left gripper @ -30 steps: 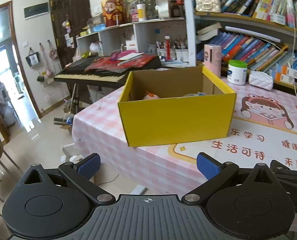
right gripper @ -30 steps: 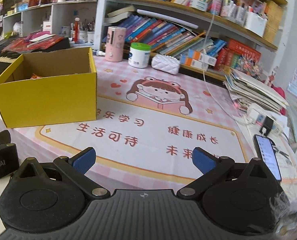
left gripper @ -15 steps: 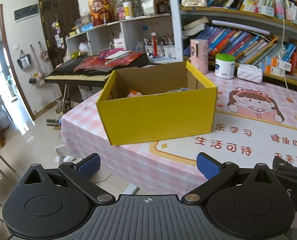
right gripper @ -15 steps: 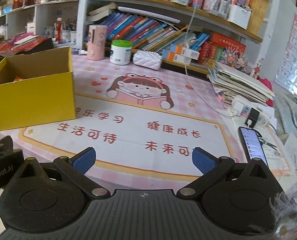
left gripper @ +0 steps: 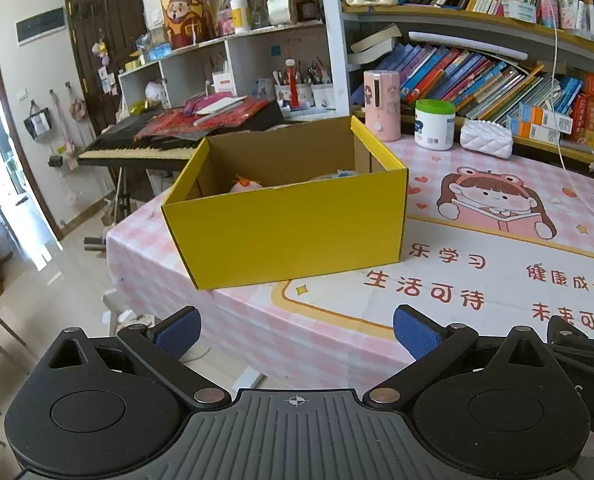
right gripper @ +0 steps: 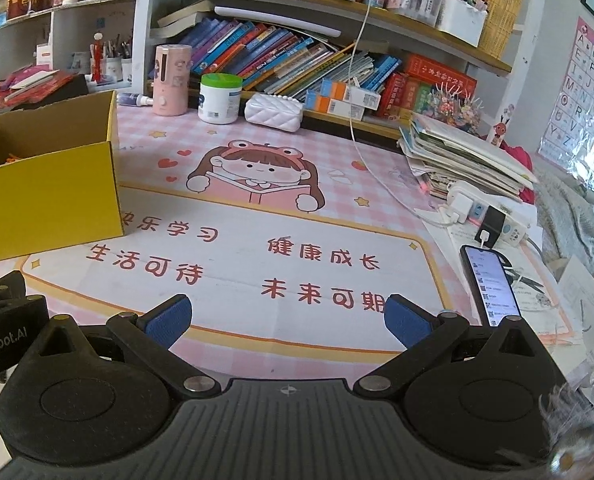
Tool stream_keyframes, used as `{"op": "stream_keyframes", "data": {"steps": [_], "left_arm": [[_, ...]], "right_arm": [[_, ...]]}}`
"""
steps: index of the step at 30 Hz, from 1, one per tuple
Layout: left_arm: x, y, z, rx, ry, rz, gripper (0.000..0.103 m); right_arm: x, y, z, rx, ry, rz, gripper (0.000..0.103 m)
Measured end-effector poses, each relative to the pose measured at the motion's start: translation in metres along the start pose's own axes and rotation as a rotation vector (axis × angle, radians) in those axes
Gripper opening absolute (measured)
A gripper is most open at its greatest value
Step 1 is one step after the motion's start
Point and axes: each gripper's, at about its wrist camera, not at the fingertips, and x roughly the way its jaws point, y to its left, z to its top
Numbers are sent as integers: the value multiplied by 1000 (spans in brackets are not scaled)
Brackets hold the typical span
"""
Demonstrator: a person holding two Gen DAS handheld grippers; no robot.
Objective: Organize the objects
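A yellow cardboard box [left gripper: 289, 232] stands open on the pink checked table [left gripper: 321, 336], near its left end. A pink toy [left gripper: 245, 185] and a pale blue thing show inside it, mostly hidden by the front wall. The box also shows at the left of the right wrist view [right gripper: 53, 196]. My left gripper [left gripper: 295, 332] is open and empty, in front of the box and off the table's near edge. My right gripper [right gripper: 285, 320] is open and empty, over the near edge of the printed mat [right gripper: 257, 248].
A pink canister [left gripper: 381, 106], a green-lidded jar [left gripper: 434, 124] and a white quilted pouch [left gripper: 486, 139] stand at the back by the bookshelf. A phone [right gripper: 491, 284], power strip [right gripper: 493, 220] and paper stack [right gripper: 465, 160] lie at the right. A keyboard piano [left gripper: 145, 140] stands behind the box.
Both grippers have swung to the right: the box has slid left in both views, and more of the mat and the right-hand clutter shows. Both stay open.
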Motion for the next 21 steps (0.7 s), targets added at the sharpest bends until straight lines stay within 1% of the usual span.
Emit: {"op": "stream_keyframes", "data": {"steps": [21], "left_arm": [[5,-4,3,2,20,-9,103]], "right_arm": [[6,-1,1,2,16,-8,103]]}}
